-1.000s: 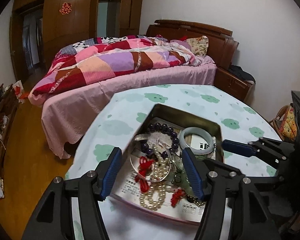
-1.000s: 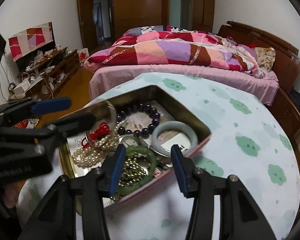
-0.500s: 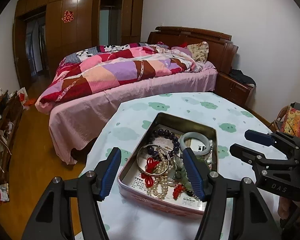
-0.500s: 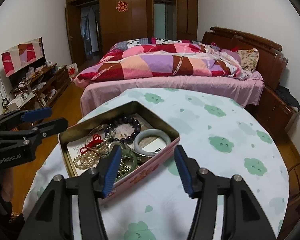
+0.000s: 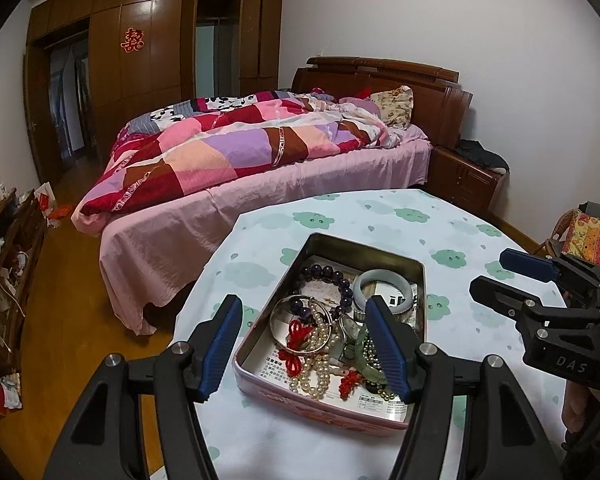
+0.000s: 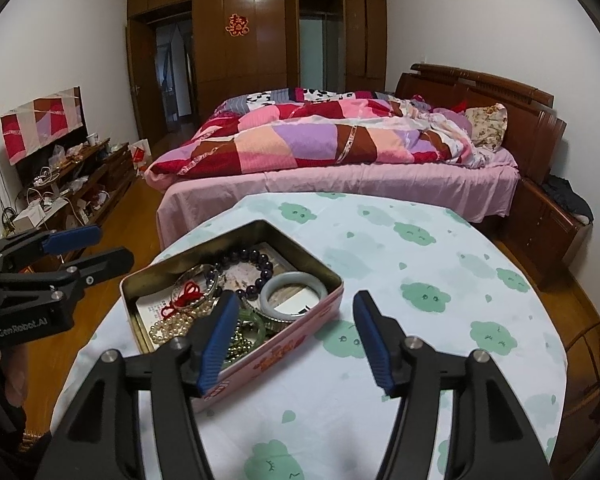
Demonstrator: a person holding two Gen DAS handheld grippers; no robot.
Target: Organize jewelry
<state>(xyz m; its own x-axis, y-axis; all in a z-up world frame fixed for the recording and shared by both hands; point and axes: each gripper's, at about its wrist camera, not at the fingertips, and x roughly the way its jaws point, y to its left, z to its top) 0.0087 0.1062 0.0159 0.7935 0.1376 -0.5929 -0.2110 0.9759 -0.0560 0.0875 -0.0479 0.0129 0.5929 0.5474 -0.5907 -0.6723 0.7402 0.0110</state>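
Pink tin (image 5: 324,400), lidless, sits on the cloud-print tabletop (image 5: 452,240), low and centre in both views. Inside lie a dark bead bracelet (image 5: 332,276), a pale bangle (image 5: 384,284), pearls (image 5: 316,364) and a green bangle (image 6: 256,326). The left gripper (image 5: 306,350) hovers over it, jaws released and empty. The right gripper (image 6: 296,340) has just been spreading its jaws, nothing between them.

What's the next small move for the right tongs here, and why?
Probably lower the right tongs toward the pale jade bangle. They are open and empty, just widened, above the near rim of the tin. The bangle lies clear of the tangled pearls, so it looks easiest to pick.
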